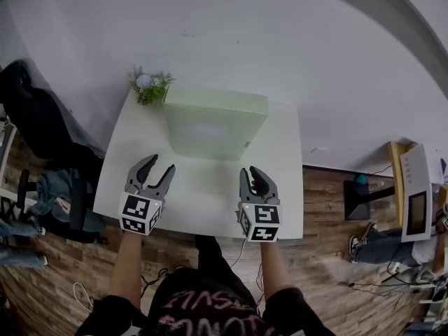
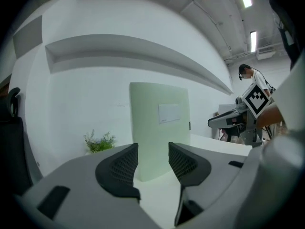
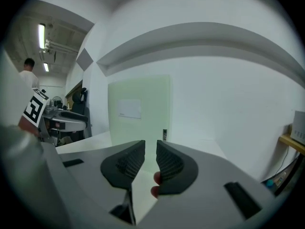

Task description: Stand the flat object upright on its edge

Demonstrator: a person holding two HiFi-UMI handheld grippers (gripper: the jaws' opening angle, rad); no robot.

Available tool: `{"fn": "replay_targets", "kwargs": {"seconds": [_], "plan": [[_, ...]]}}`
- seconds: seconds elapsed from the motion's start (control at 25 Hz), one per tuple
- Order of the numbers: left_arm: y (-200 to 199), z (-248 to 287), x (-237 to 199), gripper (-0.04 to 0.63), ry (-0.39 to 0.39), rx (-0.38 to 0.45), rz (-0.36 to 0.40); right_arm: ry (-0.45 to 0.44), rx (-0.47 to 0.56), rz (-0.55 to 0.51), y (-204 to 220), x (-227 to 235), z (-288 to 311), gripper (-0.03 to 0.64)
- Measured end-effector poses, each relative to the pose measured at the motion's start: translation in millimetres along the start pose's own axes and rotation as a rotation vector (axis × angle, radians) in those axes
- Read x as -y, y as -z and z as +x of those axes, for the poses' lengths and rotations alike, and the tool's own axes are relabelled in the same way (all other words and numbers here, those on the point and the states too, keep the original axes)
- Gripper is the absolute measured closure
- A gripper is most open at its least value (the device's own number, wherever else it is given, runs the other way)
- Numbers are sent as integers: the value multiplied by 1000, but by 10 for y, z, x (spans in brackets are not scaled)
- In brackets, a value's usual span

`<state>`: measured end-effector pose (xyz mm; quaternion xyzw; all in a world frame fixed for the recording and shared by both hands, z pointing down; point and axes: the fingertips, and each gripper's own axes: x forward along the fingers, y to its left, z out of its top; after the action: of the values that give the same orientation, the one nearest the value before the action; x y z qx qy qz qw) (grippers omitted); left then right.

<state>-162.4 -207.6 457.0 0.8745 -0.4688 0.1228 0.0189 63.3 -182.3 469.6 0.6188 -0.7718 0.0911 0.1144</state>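
Nearest, the left hand-held gripper hovers over the near part of the white table, its jaws well apart with nothing between them. Just to its right, the right hand-held gripper is level with it, jaws drawn in to a narrow slit and closed on nothing; both point toward the far side of the table. Beyond them, well apart from either gripper, the pale green flat box stands upright on its edge at the far side of the table, broad face toward the grippers, a white label on that face. Past its left end, a small leafy plant sits at the table's far left corner, with the white wall behind
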Motion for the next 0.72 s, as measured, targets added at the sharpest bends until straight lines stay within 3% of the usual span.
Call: {"fn": "replay_targets", "kwargs": {"seconds": [0.4, 0.72], "plan": [[-203, -852, 265, 549, 5, 38, 4, 36, 39, -11, -173, -335, -879, 581], [-418, -1324, 455, 575, 13, 64, -5, 44, 57, -15, -290, -517, -1399, 581]]}}
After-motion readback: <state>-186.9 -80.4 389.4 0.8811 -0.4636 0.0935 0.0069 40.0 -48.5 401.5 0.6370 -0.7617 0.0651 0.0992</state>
